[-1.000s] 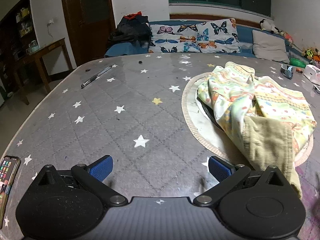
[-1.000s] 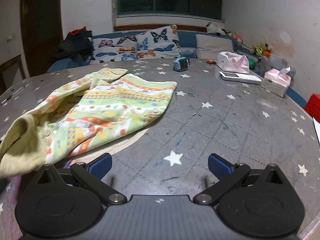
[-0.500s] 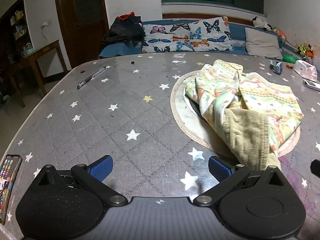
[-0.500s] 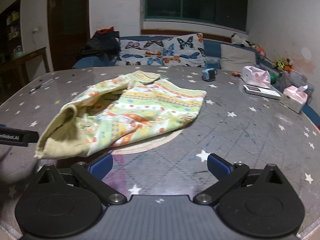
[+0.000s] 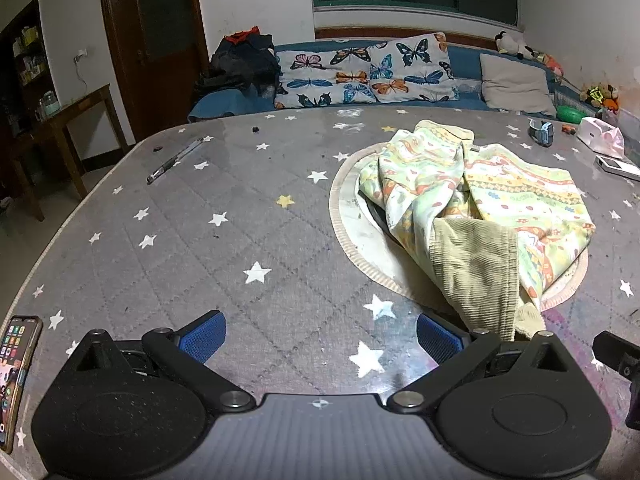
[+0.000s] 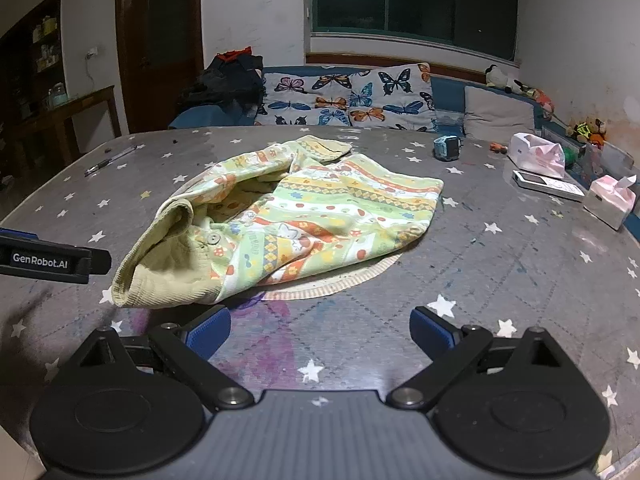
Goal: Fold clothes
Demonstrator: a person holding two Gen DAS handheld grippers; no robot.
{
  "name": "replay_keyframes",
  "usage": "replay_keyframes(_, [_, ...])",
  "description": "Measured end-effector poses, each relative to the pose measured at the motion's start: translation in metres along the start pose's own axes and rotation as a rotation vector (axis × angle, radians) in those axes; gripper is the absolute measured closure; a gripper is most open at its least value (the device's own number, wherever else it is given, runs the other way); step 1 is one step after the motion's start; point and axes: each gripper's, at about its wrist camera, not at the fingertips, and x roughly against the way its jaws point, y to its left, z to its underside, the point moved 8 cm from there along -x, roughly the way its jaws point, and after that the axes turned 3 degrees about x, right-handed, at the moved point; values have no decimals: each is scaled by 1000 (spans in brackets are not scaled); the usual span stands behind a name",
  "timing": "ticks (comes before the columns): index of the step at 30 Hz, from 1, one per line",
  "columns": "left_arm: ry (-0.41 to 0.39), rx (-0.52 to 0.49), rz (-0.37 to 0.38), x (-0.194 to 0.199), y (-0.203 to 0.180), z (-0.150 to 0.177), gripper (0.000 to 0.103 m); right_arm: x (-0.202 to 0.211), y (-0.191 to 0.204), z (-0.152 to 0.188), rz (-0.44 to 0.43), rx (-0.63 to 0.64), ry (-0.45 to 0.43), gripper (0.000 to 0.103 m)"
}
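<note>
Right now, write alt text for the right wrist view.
A crumpled patterned garment with an olive corduroy lining lies on a round mat on a grey star-print table. The open right gripper sits just short of it, empty. The left gripper's side shows at the left edge.

Star-print table (image 5: 248,248): garment (image 5: 480,200), pen (image 5: 176,160), phone (image 5: 18,368).

Both grippers are held low and level, pointing forward. The left gripper (image 5: 320,330) has its blue-padded fingers (image 5: 202,338) spread wide, with nothing between them. The right gripper (image 6: 320,330) is spread just as wide and holds nothing. In the right wrist view the left gripper's black body juts in at the left edge, beside the right one.
</note>
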Motion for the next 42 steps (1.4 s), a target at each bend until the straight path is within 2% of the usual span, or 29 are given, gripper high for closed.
replay_keyframes(28, [39,-48,4,-14,-14,-9,0,-21,4,-13,-66,-2,34,9])
replay_keyframes(35, [28,-44,7,-18,-11,-23,0,-29,2,-20,-74,-3,38,11])
replay_keyframes(42, [-34,-59,35,-15,-14,-55,0,-39,-7,-39,-91,-29,39,17])
